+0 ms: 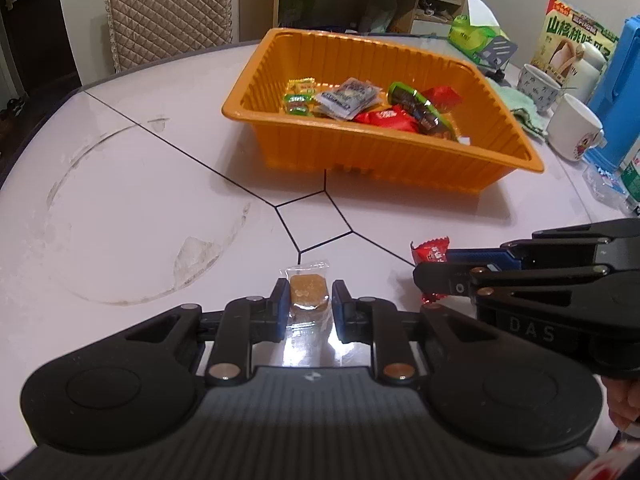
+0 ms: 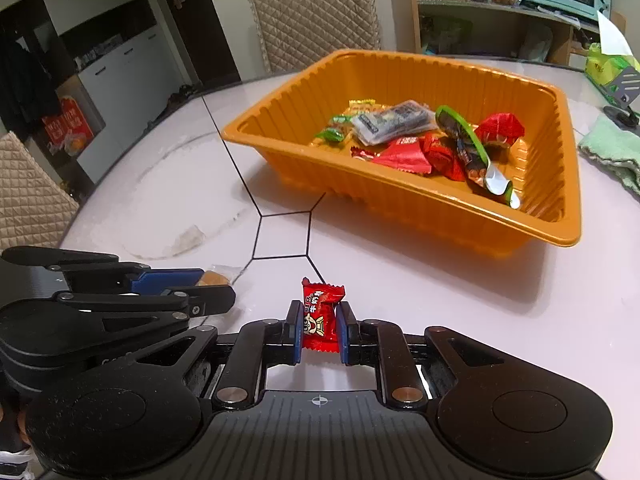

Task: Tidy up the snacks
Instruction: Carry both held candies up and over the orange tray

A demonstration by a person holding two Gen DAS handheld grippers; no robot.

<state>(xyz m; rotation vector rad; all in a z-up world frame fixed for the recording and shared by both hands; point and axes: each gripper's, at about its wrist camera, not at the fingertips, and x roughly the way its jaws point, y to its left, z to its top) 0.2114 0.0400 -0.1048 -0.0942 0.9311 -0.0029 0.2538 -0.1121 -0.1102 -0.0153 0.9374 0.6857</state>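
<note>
An orange plastic tray [image 1: 400,160] [image 2: 440,208] stands on the white table and holds several wrapped snacks. In the left wrist view my left gripper [image 1: 310,300] is shut on a brown sweet in a clear wrapper [image 1: 308,292], low over the table. My right gripper [image 2: 319,330] is shut on a red wrapped candy [image 2: 320,316], also just above the table in front of the tray. Each gripper shows in the other's view: the right gripper [image 1: 434,276] holds the red candy [image 1: 430,252] at the right, and the left gripper [image 2: 212,286] grips the brown sweet [image 2: 214,279] at the left.
Two mugs [image 1: 572,132], a green cloth [image 1: 516,108] [image 2: 612,152], a blue box [image 1: 616,92] and a snack carton [image 1: 576,44] crowd the table's right side. A quilted chair [image 2: 316,12] stands behind the table. Black inlay lines cross the tabletop [image 1: 316,220].
</note>
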